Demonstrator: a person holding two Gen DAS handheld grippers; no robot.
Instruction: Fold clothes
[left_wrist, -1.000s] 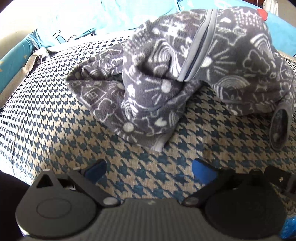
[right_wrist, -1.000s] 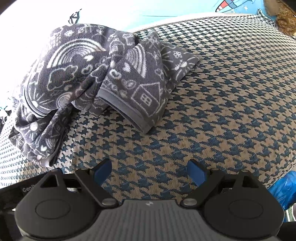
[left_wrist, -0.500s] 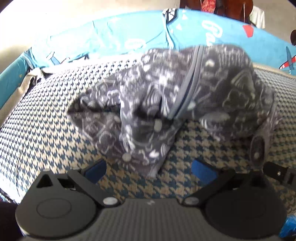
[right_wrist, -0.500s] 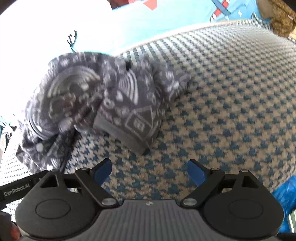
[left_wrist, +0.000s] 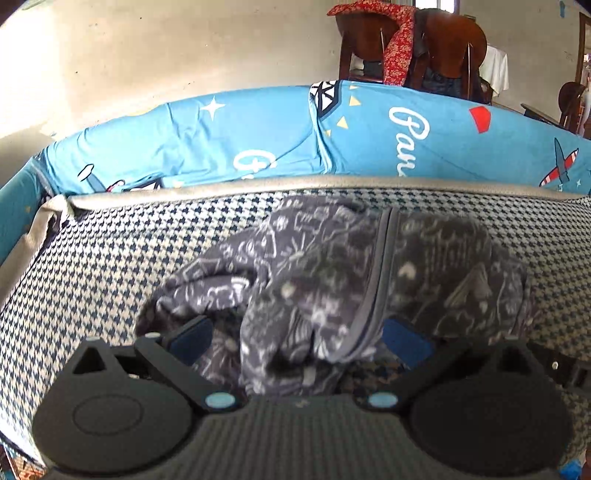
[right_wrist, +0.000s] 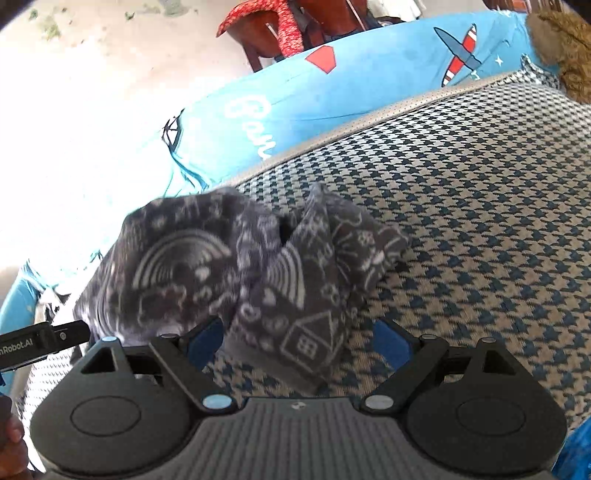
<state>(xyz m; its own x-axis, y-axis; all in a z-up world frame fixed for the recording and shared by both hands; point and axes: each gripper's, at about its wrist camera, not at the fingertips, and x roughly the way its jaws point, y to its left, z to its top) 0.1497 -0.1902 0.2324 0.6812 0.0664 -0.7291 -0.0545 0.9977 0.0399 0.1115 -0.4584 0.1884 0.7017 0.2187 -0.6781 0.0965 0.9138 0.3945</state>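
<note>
I find the grey printed garment (left_wrist: 332, 288) crumpled on the houndstooth cushion (right_wrist: 480, 221), both grippers' jaws wide and empty; I should pinch one hem edge each, then spread flat.

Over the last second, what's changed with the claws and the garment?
Both views tipped upward, so the blue printed sheet and wooden chair appeared. The grey patterned garment now sits low, between the fingers of the left claw and right claw. Unchanged: both claws open, garment crumpled on the houndstooth cushion.
</note>
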